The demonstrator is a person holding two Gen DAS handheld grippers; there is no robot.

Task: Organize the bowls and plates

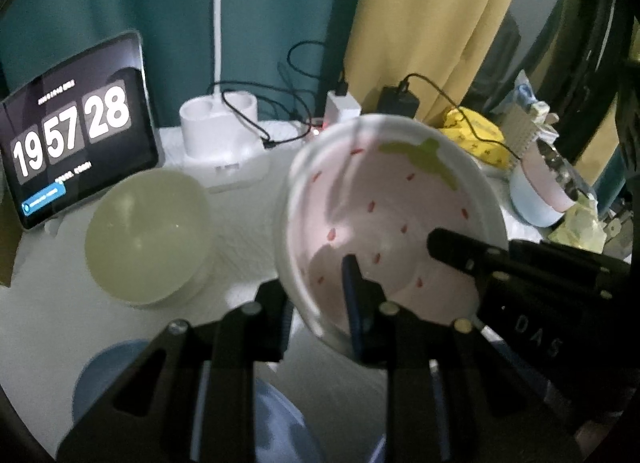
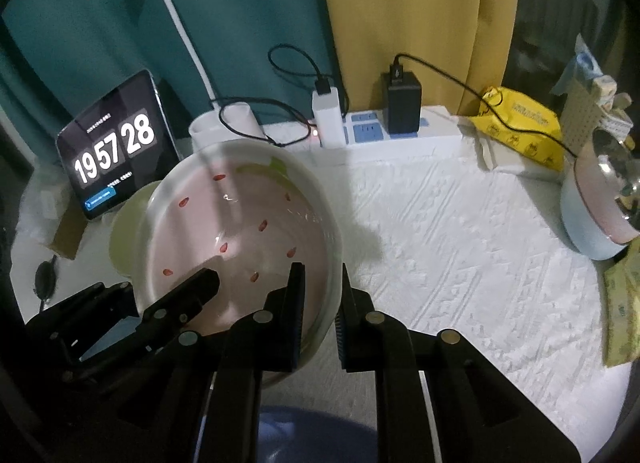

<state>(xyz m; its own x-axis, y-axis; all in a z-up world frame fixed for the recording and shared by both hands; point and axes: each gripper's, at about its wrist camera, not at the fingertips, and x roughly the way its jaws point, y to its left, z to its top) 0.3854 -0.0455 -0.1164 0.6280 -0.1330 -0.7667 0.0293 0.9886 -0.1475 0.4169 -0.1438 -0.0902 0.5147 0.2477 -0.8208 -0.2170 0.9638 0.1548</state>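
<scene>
A white bowl with a pink strawberry pattern (image 1: 384,207) is held tilted above the table by both grippers. My left gripper (image 1: 320,303) is shut on its near-left rim, one finger inside and one outside. My right gripper (image 2: 320,303) is shut on its right rim; the bowl also shows in the right wrist view (image 2: 240,231). The right gripper shows in the left wrist view (image 1: 460,251), the left gripper in the right wrist view (image 2: 192,287). A pale green bowl (image 1: 148,239) stands on the table to the left. A blue plate (image 1: 272,415) lies below the grippers.
A tablet showing a clock (image 1: 76,135) leans at back left. A white lamp base (image 1: 220,135), power strip with chargers (image 2: 400,131) and cables line the back. A yellow packet (image 2: 520,123) and a blue-pink pot (image 2: 592,215) stand at right on the white cloth (image 2: 460,243).
</scene>
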